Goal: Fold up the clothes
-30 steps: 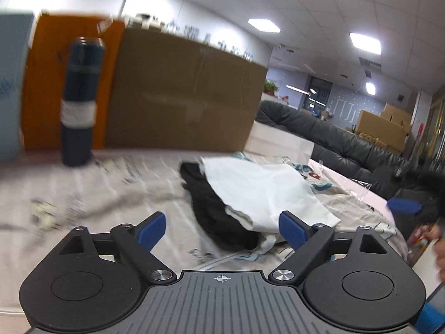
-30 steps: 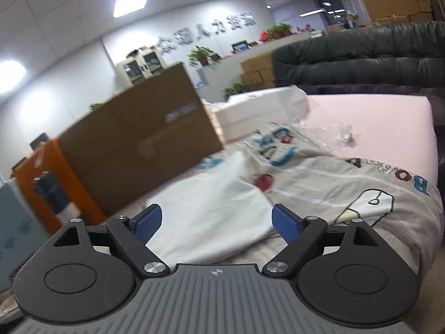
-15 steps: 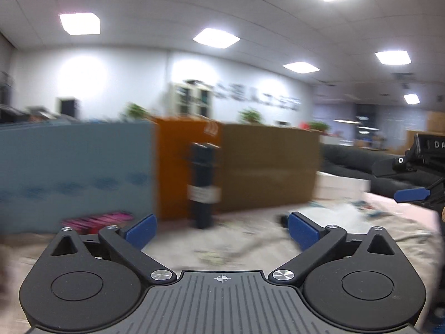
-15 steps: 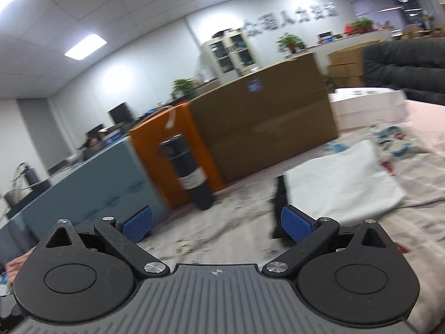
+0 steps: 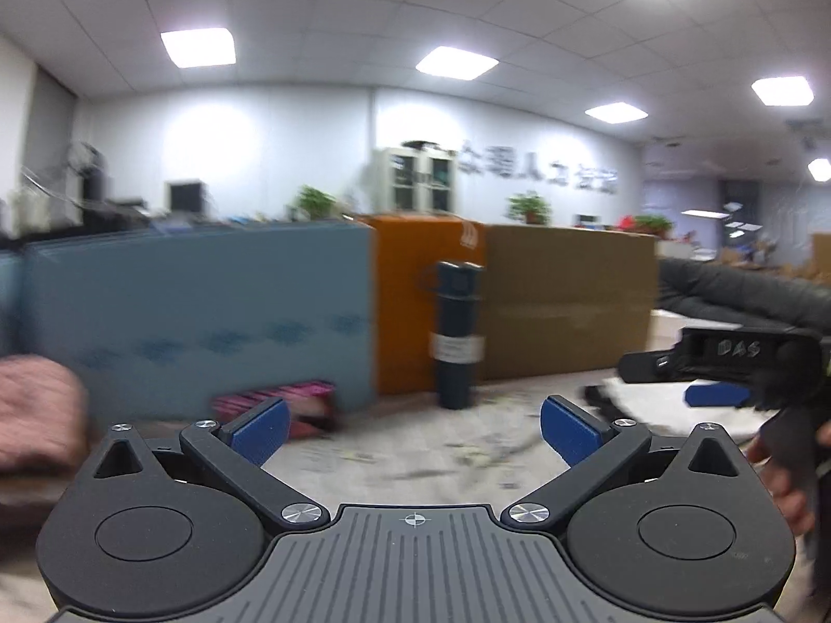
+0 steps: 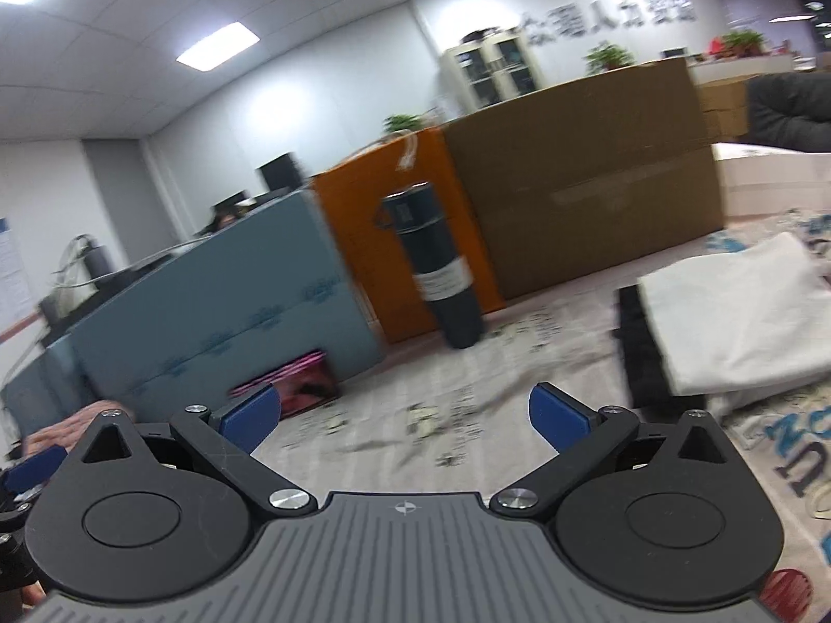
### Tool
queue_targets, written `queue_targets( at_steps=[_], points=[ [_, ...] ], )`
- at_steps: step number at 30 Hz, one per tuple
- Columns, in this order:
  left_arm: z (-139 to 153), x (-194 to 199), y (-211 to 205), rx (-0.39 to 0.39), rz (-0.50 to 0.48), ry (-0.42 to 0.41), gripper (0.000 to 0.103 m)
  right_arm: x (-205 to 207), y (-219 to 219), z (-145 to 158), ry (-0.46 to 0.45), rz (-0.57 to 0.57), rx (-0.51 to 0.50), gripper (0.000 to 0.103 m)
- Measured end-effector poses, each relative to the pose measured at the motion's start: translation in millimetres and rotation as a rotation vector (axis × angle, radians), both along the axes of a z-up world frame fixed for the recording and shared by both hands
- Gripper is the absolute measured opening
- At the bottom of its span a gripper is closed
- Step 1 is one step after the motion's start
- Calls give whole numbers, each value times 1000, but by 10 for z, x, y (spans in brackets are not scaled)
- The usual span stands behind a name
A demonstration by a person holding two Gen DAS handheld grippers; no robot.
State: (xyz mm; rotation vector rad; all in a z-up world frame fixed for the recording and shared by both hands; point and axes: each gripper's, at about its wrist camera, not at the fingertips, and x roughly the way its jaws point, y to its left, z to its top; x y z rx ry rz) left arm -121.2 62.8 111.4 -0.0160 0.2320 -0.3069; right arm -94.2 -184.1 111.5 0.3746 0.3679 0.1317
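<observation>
The left gripper [image 5: 413,423] has its two blue pads wide apart and nothing is between them; it hangs above the printed bedsheet [image 5: 394,462] and points toward the far side of the table. The right gripper [image 6: 404,414] is opening its jaws, already wide, and nothing is between them also. In the left wrist view the right gripper [image 5: 714,394] shows at the right edge, held by a hand [image 5: 779,472].

The folded white garment [image 6: 737,311] lies on the sheet to the right of the right gripper, well apart from its pads. It rests on top of a black garment [image 6: 636,342], whose edge comes out on the left side. In the left wrist view this pile [image 5: 670,405] is only partly seen, behind the right gripper.

A dark blue bottle [image 6: 439,272] with a white label stands upright on the sheet, in front of an orange box [image 6: 363,218] and a big brown cardboard box [image 6: 587,176]. A blue-grey box [image 6: 223,311] stands to the left. A pinkish blurred thing [image 5: 36,415] is at the left edge; I cannot tell what it is
</observation>
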Motion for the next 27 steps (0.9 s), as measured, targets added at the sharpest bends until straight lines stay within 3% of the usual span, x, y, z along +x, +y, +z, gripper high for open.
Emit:
queue_targets(
  at_steps=[3, 7, 12, 16, 20, 27],
  points=[
    [-168, 367, -248, -59, -135, 72, 103, 20, -132, -108, 25, -132, -64, 103],
    [-329, 789, -579, -92, -213, 76, 103, 68, -363, -258, 66, -276, -108, 103],
    [-539, 1173, -910, -81, -209, -6, 103, 215, -532, -420, 96, -423, -178, 103],
    [-662, 1366, -1096, -82, -204, -67, 103, 389, -538, -553, 89, -457, -224, 103],
    [-751, 1474, -1218, -75, -170, -65, 103, 581, -530, -689, 74, -500, -293, 103],
    [-924, 1587, -1179, -38, -154, -63, 103, 759, -526, -854, 64, -589, -306, 103]
  ],
)
